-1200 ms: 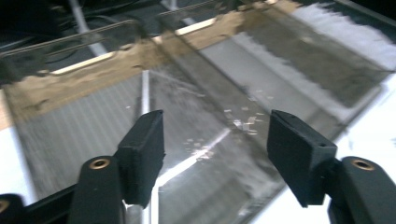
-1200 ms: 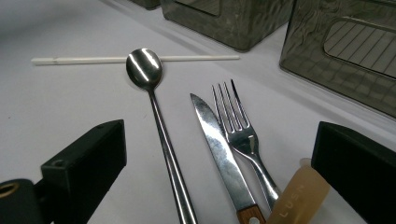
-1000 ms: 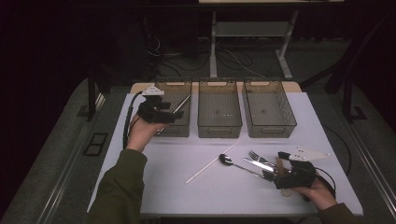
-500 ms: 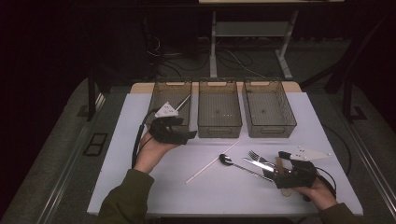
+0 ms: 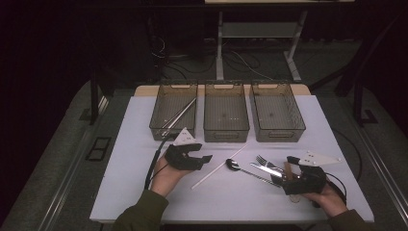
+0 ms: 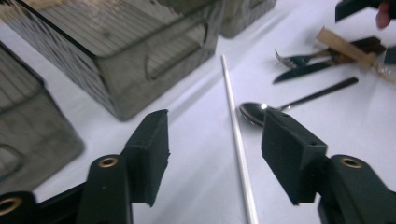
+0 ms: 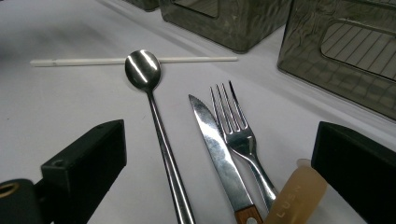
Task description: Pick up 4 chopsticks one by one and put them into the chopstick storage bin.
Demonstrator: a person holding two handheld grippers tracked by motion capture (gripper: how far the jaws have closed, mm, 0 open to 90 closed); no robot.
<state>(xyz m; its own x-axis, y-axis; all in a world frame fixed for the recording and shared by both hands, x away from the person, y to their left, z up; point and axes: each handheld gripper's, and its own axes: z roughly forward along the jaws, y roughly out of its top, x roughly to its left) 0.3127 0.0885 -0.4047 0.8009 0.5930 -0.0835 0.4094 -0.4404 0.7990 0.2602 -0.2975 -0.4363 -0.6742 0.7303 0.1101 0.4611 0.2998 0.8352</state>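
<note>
Left gripper [image 5: 204,159] hangs low over the white table [image 5: 130,159], jaws spread about halfway and just been closing, nothing pinched. White stick [image 6: 236,135] lies flat on the table, passing between the jaws in the left gripper view and running away along the gripper's line of sight, nearer the right-hand pad [image 6: 285,147] than the left-hand one, touching neither. So the jaws already straddle its long axis crosswise; judging by that, the next move is a short drop and a squeeze. Left hand is clearly the nearer one; right gripper [image 5: 288,173] sits apart at the cutlery, jaws wide, empty. Count: one white stick, one spoon [image 7: 144,67], one knife [image 7: 215,144], one fork [image 7: 233,126], three bins [image 5: 226,111], first bin [image 5: 163,103] already holding long utensils, number unclear.
</note>
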